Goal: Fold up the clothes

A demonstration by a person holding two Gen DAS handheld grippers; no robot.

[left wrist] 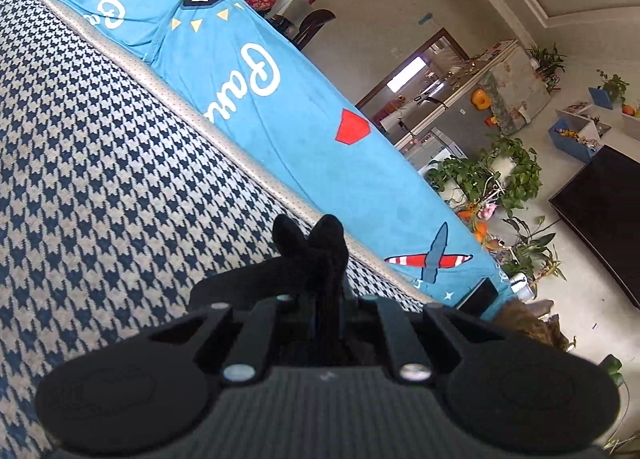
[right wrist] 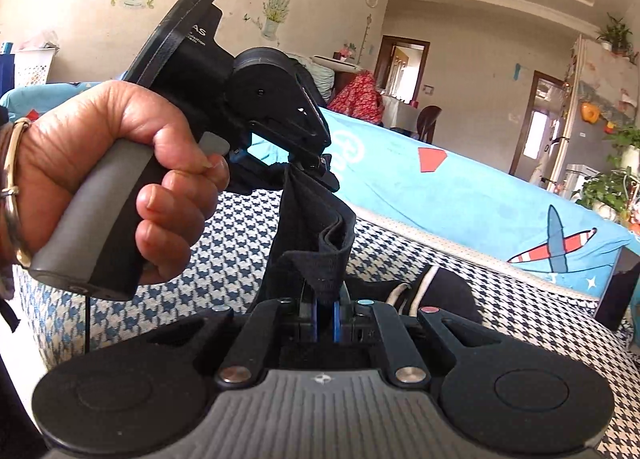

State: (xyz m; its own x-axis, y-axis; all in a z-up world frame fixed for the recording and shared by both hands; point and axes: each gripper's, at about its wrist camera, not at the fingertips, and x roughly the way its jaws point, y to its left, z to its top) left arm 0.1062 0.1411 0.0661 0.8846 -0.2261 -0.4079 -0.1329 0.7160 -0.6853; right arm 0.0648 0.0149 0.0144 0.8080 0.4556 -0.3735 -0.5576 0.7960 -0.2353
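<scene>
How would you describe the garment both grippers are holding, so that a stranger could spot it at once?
Find the houndstooth sofa seat below the bright blue cover. Above it, the left hand-held gripper and the right hand-held gripper pinch a small black garment between them. Unlike the black white-striped clothing lying on the seat, it hangs lifted.

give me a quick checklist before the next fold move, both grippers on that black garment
1. Left gripper shut on black garment: ok.
2. Right gripper shut on its band edge: ok.
3. Garment lifted off the houndstooth surface between the grippers: ok.
4. Cloth flat and untwisted: not ok, it hangs bunched in layers.
5. Landing spot free: cannot tell, a dark striped item lies just beyond.
6. Hand firm on the left handle: ok.
</scene>
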